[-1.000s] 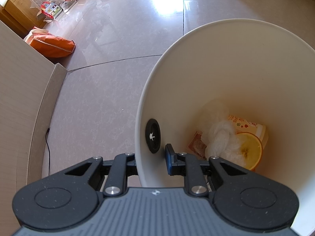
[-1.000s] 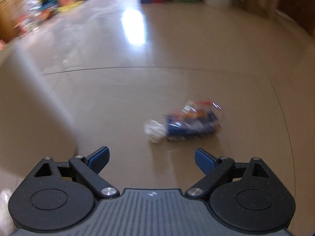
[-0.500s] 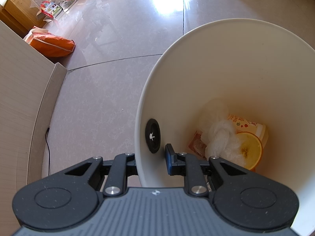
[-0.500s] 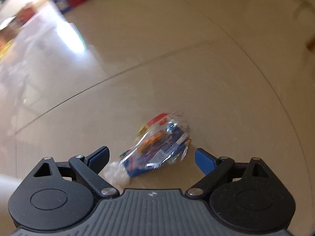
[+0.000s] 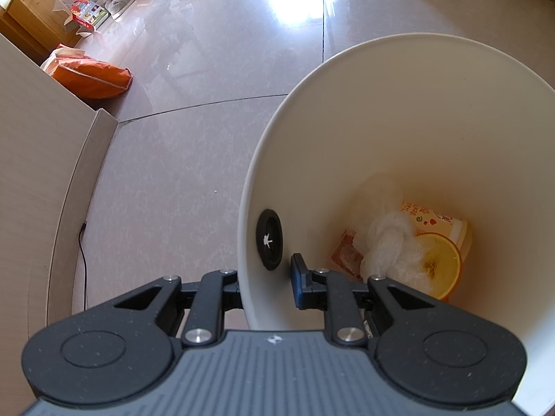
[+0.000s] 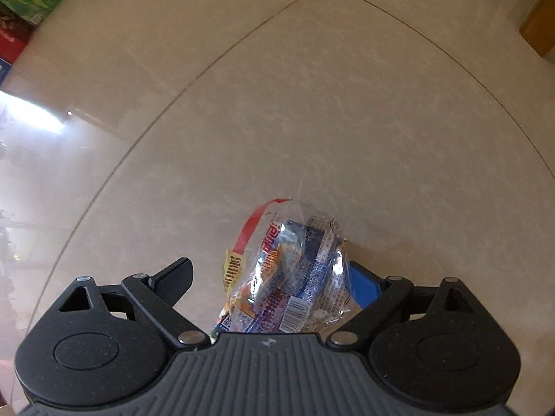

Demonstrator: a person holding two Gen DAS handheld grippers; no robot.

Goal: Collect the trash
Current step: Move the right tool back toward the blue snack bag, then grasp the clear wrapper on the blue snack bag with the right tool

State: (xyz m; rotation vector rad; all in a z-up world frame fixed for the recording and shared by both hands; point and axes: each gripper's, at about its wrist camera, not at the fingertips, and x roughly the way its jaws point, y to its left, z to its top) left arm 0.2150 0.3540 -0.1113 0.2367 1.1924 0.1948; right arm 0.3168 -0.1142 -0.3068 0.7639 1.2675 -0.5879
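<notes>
We're looking at a cream-white bin [image 5: 433, 111] showing orange and white trash inside. We're seeing a clear wrapper [image 6: 295, 277] flashing blue, orange and red print with a black-and-white barcode. An orange bag [image 5: 92, 76] is glowing far left on the pale beige, mottled floor tiles [image 6: 312, 121].

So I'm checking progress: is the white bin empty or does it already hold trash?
It already holds trash. Inside the white bin lie a crumpled white bag and an orange cup.
</notes>
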